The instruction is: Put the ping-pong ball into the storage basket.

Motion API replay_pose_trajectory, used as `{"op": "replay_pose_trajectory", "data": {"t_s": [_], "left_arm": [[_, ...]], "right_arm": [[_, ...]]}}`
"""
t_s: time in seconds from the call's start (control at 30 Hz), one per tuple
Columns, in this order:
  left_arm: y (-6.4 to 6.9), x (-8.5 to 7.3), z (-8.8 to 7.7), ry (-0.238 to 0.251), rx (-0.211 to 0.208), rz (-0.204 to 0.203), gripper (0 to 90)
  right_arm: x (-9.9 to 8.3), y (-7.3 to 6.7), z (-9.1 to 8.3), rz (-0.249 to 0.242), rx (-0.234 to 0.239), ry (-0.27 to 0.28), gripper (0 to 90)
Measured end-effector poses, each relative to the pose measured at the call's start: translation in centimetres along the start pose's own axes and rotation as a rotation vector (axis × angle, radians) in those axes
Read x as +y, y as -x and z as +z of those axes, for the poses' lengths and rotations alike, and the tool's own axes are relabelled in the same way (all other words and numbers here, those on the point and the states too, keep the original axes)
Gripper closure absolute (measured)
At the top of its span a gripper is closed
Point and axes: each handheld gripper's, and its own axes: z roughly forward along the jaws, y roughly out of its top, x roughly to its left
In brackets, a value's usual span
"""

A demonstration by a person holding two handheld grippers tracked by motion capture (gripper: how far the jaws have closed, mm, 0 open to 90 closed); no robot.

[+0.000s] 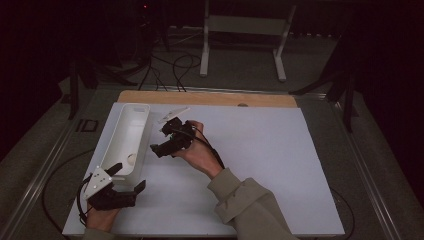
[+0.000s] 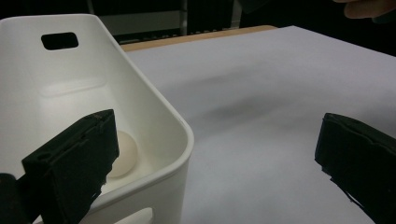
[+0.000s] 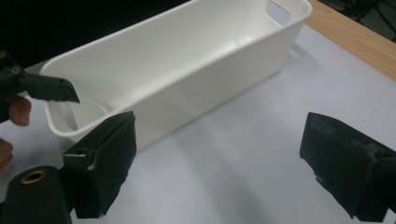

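plainly, a long white bin [image 1: 127,135] holds one pale ball [image 2: 123,153].

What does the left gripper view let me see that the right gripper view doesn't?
Left gripper view alone: a small white ball lying on the floor of the white bin near its near end, and the cut-out handle hole in the bin's far wall.

Right gripper view alone: the whole length of the bin's outer side wall, plus one jaw of the left tongs by the bin's end.

Both: the same white bin standing on the white table sheet, the wooden edge beyond it, and each view's own black jaws standing wide apart, holding nothing.
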Motion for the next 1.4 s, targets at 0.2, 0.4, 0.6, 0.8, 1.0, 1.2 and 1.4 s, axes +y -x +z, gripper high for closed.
{"op": "replay_pose_trajectory", "data": {"t_s": [0.2, 0.4, 0.6, 0.8, 1.0, 1.2, 1.4], "left_arm": [[0.0, 0.0, 0.0, -0.002, 0.001, -0.002, 0.1], [0.0, 0.0, 0.0, -0.003, 0.003, -0.001, 0.1], [0.0, 0.0, 0.1, -0.002, 0.004, 0.0, 0.1], [0.1, 0.0, 0.1, -0.003, 0.006, 0.0, 0.1], [0.1, 0.0, 0.1, -0.002, 0.008, -0.002, 0.1], [0.1, 0.1, 0.1, -0.002, 0.013, -0.001, 0.1], [0.2, 0.1, 0.1, -0.002, 0.015, -0.006, 0.0]], "right_arm": [[-1.7, 0.8, -1.6, 0.011, -0.023, 0.008, 10.1], [-3.3, 1.9, -3.1, 0.035, -0.034, 0.021, 10.1], [-5.1, 3.0, -4.0, 0.06, -0.036, 0.02, 9.7], [-6.5, 3.7, -4.9, 0.074, -0.033, 0.01, 9.1], [-8.3, 4.5, -6.3, 0.08, -0.055, 0.006, 9.0], [-11.3, 5.6, -8.6, 0.124, -0.09, 0.032, 9.0], [-13.5, 6.0, -10.1, 0.139, -0.126, 0.046, 9.0]]}}
